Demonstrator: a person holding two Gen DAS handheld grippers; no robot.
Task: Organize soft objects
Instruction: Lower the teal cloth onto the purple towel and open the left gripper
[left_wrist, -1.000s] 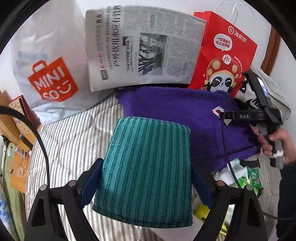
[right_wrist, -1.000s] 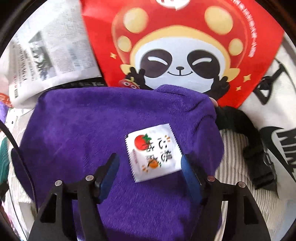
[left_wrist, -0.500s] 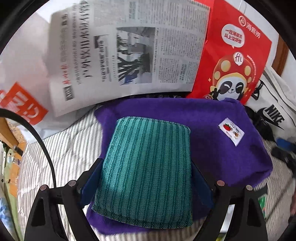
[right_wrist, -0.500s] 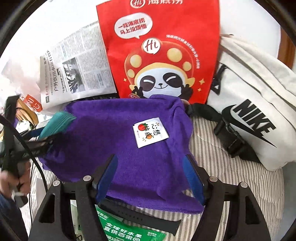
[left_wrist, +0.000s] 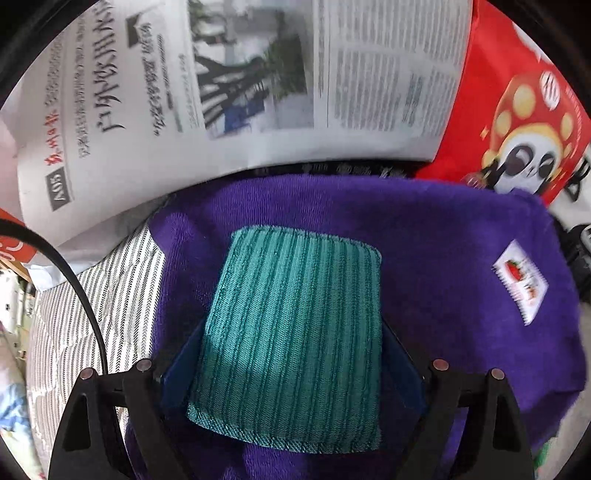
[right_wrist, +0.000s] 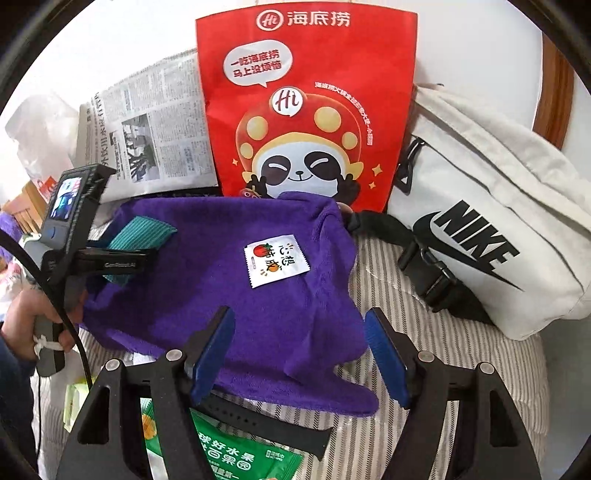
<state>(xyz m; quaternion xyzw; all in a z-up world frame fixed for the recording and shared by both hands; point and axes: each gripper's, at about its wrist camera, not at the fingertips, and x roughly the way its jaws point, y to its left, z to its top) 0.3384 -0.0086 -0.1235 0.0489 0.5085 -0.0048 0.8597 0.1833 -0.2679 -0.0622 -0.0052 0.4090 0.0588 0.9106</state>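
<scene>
L tool (left_wrist: 291, 354) clamped on teal cloth (left_wrist: 291, 325), R tool (right_wrist: 299, 354) jaws apart, empty

I see one purple towel (right_wrist: 229, 266), one green cloth (left_wrist: 295, 325), one red bag (right_wrist: 306, 103), one newspaper (left_wrist: 240, 92), one white bag (right_wrist: 491, 236) and one green packet (right_wrist: 236, 454).

The teal cloth (left_wrist: 291, 332) is a ribbed knit, matt and coarse in weave; the purple towel (right_wrist: 207, 280) is plush, fuzzy terry with a smooth printed label (right_wrist: 276, 259); the newspaper (left_wrist: 236, 81) is thin matt paper; the red bag (right_wrist: 306, 103) looks like smooth paper with a slight sheen; the white bag (right_wrist: 487, 229) is matt canvas; the striped bedding (right_wrist: 424, 350) is quilted cloth; the green packet (right_wrist: 236, 458) is glossy plastic.
</scene>
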